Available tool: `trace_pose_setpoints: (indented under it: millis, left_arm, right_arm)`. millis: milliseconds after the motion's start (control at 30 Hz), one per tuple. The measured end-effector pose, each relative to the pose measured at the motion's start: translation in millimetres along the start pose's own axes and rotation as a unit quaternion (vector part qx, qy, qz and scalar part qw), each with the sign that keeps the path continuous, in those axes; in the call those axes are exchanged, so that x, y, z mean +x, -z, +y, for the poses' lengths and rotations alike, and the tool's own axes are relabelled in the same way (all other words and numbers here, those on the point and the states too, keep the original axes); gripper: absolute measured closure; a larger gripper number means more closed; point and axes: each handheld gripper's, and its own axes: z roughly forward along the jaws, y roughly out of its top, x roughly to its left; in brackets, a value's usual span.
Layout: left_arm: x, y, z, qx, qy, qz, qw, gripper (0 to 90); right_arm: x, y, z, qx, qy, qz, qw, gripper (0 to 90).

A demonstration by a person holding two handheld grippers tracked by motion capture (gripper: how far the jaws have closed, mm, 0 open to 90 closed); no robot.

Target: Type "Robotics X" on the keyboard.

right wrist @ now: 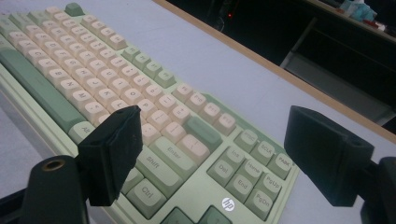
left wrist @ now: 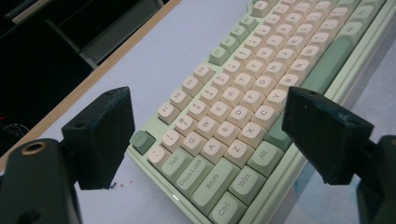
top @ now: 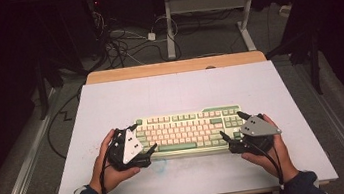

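Both the left gripper (top: 144,138) and right gripper (top: 229,125) spread wide at the ends of the green-and-cream HP keyboard (top: 189,130) — logo (right wrist: 228,203) by its right corner.

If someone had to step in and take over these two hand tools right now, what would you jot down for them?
Left gripper: jaws open, straddling the left end of the keyboard, holding nothing.
Right gripper: jaws open, at the keyboard's right end, also holding nothing.
The keyboard lies flat near the front of the white table, between both grippers.
Done: both grippers lined up at the ends.
Left: probably close both on the keyboard's ends and lift or shift it.
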Motion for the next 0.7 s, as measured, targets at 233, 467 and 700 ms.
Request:
trace_pose_setpoints:
  millis: [233,467,700]
  left_arm:
    - [2.3,7.5,-0.1,-0.005,0.003,0.004,1.0,15.9]
    - [6.5,15.9,-2.7,-0.01,0.005,0.01,0.9999,15.9]
    - [9.7,22.1,-8.5,-0.003,0.0,0.014,0.9999,16.0]
  right_arm:
    - [0.1,4.5,-0.9,0.004,0.008,-0.003,1.0,19.9]
    - [-0.9,10.9,-4.3,0.005,0.012,-0.007,0.9999,19.9]
    - [-5.4,18.8,-10.6,0.006,0.011,-0.016,0.9998,19.9]
